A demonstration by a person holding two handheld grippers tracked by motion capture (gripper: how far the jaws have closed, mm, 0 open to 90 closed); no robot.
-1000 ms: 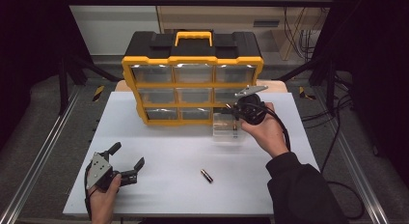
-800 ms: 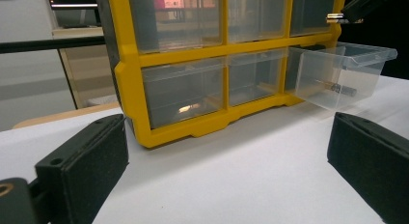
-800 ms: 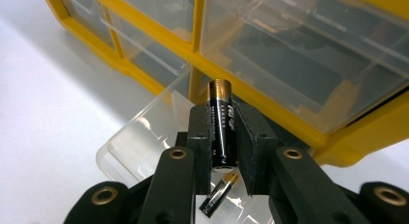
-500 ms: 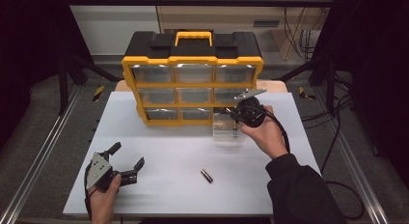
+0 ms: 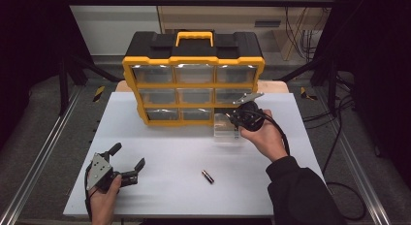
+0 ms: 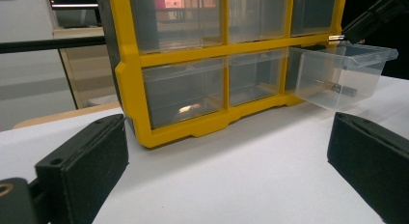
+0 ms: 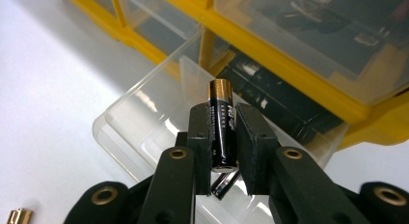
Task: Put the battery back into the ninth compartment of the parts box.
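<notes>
Your right gripper has its two jaws clamped on one battery, black with a copper-coloured end, held upright between the pads directly over the clear drawer that is pulled out of the bottom right slot of the organizer. In the high view your right hand holds that gripper at the front right corner of the yellow and black case, just above the drawer. A second battery lies on the drawer's floor beneath the jaws, and the left gripper view shows it through the clear wall. A third battery lies alone on the white table, near the front, between your two hands and well apart from the case. A small brass-coloured end of something shows at the lower left edge of the right gripper view; what it is cannot be told. The organizer has nine clear drawers in three rows of three, with eight pushed in and one drawn out. Your left gripper rests at the front left of the table in your left hand, its jaws spread wide with nothing between them.
</notes>
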